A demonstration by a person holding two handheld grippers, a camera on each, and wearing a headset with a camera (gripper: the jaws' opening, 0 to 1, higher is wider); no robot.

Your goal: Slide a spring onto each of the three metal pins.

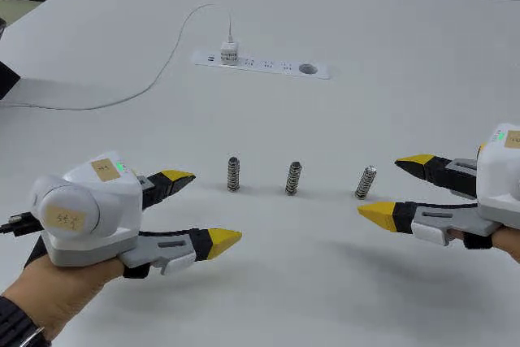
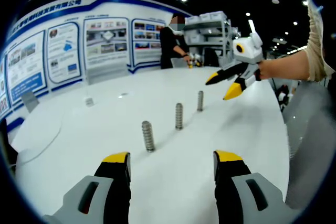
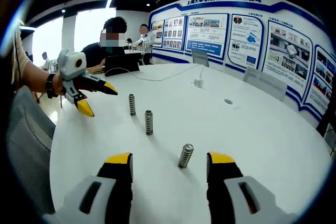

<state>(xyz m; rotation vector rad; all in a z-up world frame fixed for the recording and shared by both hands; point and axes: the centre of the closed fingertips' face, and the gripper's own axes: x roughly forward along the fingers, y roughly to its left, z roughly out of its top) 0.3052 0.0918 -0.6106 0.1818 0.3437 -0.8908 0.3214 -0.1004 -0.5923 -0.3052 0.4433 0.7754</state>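
Squarely over a white table [image 1: 341, 282], we hold the left gripper [image 1: 213, 206] and the right gripper [image 1: 380, 186] on either side of a short row of three springs, each standing on end on the tabletop. Both grippers have their yellow-tipped jaws spread wide apart, and neither clasps anything. The left spring [image 1: 233, 173] stands upright ahead of the left gripper's jaws, beyond their tips and apart from them; in the left gripper view it falls within the gap between the two tips, closer to the left-hand one. The middle spring [image 1: 293, 178] stands between the two grippers, well clear of both sets of jaws. The right spring [image 1: 366, 182] leans a little to one side and stands just ahead of the right gripper's jaws, in line with the gap between the tips but not touching them; in the right gripper view a rounded metal cap shows at its top. We cannot tell from these angles how far a pin runs down inside any coil. Each gripper view catches the other gripper hanging beyond the far end of the row, jaws likewise parted. Far beyond the jaws, a white power strip [image 1: 260, 63] lies flat on the table with a charger [image 1: 229, 53] plugged in and a pale cable [image 1: 154, 80] trailing away.
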